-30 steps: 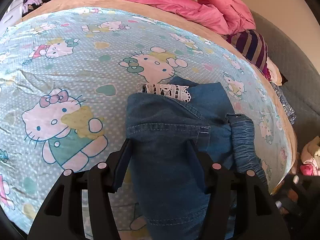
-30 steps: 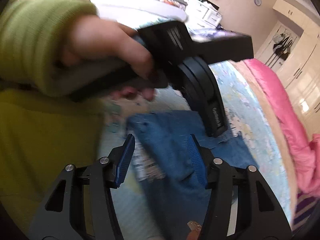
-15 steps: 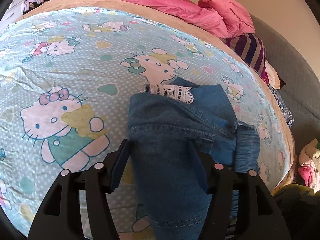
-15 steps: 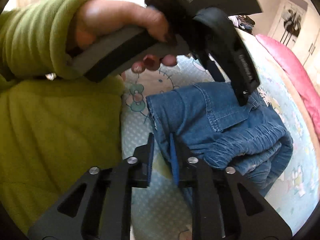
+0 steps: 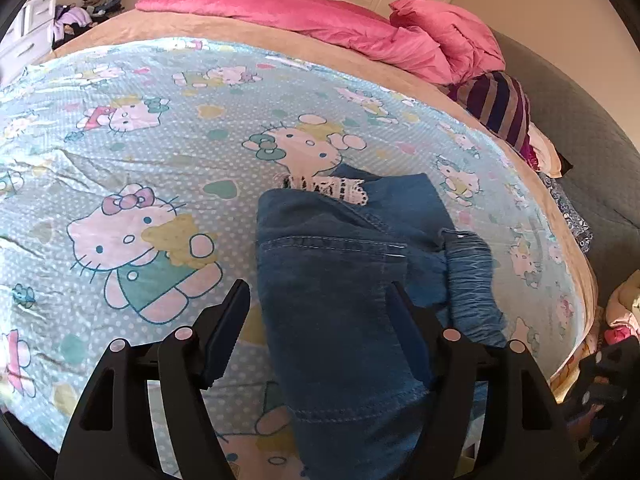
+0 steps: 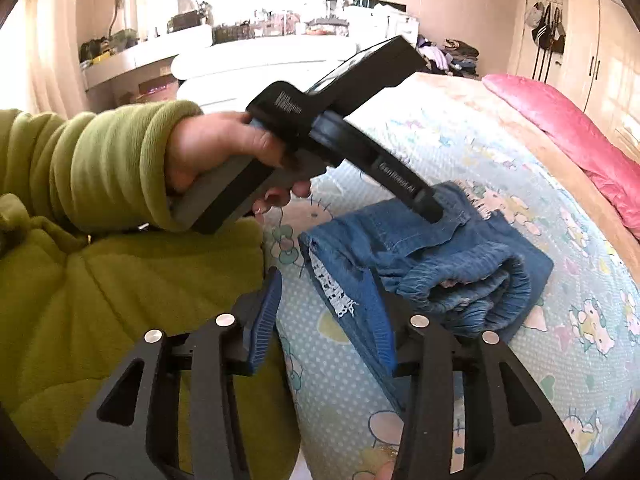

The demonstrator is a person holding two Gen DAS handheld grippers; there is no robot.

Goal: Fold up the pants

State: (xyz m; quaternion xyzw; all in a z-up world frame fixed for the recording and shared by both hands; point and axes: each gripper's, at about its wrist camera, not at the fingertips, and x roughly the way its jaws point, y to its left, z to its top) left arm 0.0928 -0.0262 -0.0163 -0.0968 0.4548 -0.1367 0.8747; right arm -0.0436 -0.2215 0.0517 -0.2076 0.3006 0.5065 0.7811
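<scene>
1. Now the pants (image 5: 344,280) lie folded in a bundle on the bed (image 5: 160,140); folding looks nearly finished.
2. My left gripper (image 5: 320,312) jaws have just been opening wide, straddling denim without pressing; my right gripper (image 6: 324,316) jaws have just reopened, empty.
3. Next: tidy the bunched waistband (image 6: 480,280), I judge.

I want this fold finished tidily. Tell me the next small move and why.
Probably lift both grippers clear, then tuck the bunched waistband. The jeans already lie folded on the bedsheet. The left gripper and right gripper have just been opening, with denim lying slack under them, gripped by neither.
</scene>
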